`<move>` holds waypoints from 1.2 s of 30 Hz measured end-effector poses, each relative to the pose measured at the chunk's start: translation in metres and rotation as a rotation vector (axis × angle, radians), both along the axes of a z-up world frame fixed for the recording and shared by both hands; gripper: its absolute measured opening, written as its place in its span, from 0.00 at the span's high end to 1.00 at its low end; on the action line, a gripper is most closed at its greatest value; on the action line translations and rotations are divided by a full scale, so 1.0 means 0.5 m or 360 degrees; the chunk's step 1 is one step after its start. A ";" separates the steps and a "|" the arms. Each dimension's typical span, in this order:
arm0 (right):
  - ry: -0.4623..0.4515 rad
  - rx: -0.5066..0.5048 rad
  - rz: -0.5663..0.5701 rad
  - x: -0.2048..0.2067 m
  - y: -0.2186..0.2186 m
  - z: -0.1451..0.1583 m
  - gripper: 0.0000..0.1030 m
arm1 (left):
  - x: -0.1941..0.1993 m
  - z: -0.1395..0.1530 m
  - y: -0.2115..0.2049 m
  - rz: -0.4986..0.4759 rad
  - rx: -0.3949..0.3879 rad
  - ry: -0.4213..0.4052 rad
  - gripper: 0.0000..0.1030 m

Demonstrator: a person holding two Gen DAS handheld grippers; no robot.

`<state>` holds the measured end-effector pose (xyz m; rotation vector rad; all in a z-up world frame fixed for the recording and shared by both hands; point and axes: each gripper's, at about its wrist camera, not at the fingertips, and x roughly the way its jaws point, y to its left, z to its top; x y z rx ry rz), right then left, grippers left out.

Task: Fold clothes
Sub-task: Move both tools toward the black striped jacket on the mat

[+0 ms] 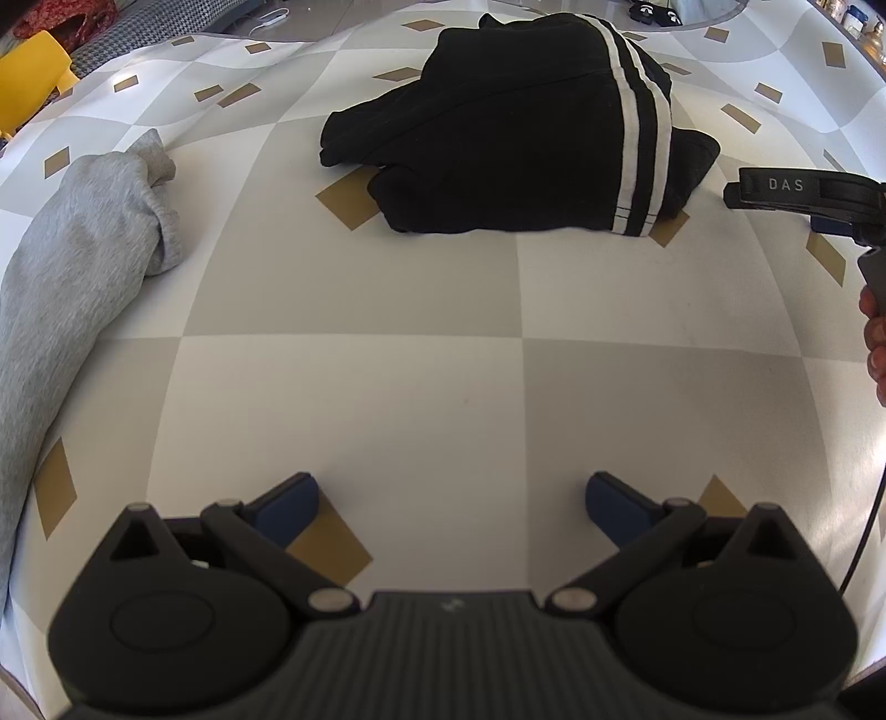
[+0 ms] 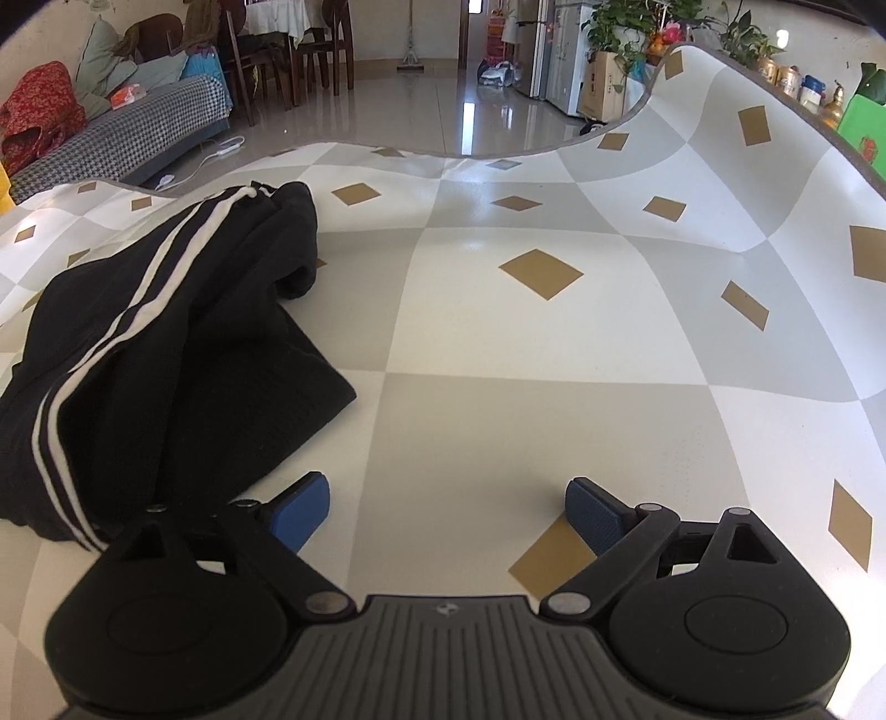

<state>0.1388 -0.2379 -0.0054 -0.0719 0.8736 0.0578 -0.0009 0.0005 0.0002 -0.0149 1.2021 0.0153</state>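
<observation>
A crumpled black garment with two white stripes lies on the checkered mat, straight ahead in the left wrist view and at the left in the right wrist view. A grey garment lies along the mat's left side. My left gripper hangs open over bare mat, well short of the black garment, nothing between its blue pads. My right gripper is open too, just right of the black garment's near edge; in the left wrist view it shows at the right edge.
The mat curls up at its far right edge. Beyond it are a shiny tiled floor, a checked sofa with clothes, dining chairs, a refrigerator and plants. A person's fingers hold the right gripper.
</observation>
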 end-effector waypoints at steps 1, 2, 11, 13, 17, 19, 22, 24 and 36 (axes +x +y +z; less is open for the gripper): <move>0.0044 -0.0001 0.0009 -0.002 0.003 0.004 0.13 | 0.000 0.000 0.000 0.0001 0.0000 -0.0002 0.00; 0.0088 -0.0002 0.0018 -0.004 0.007 0.008 0.13 | 0.000 0.000 0.000 0.0002 0.0000 -0.0004 0.00; 0.0156 0.0178 0.0047 -0.052 0.026 0.074 0.20 | 0.002 0.001 -0.001 0.0033 0.0003 -0.0010 0.00; 0.0143 0.0175 0.0067 -0.065 0.038 0.089 0.20 | 0.004 0.000 -0.002 0.0041 0.0003 -0.0006 0.00; 0.0090 0.0185 0.0136 -0.094 0.062 0.120 0.20 | 0.004 -0.001 -0.003 0.0052 0.0005 -0.0009 0.00; 0.0068 0.0216 0.0157 -0.106 0.072 0.136 0.20 | 0.006 0.000 -0.003 0.0054 0.0005 -0.0005 0.00; 0.0038 0.0265 0.0179 -0.119 0.083 0.155 0.20 | 0.009 0.000 -0.002 0.0054 0.0002 0.0007 0.00; 0.0025 0.0277 0.0200 -0.125 0.094 0.163 0.20 | 0.009 0.001 -0.002 0.0054 0.0002 0.0013 0.00; 0.0059 0.0265 0.0332 -0.115 0.145 0.162 0.20 | 0.018 0.005 0.001 0.0074 -0.0009 0.0048 0.00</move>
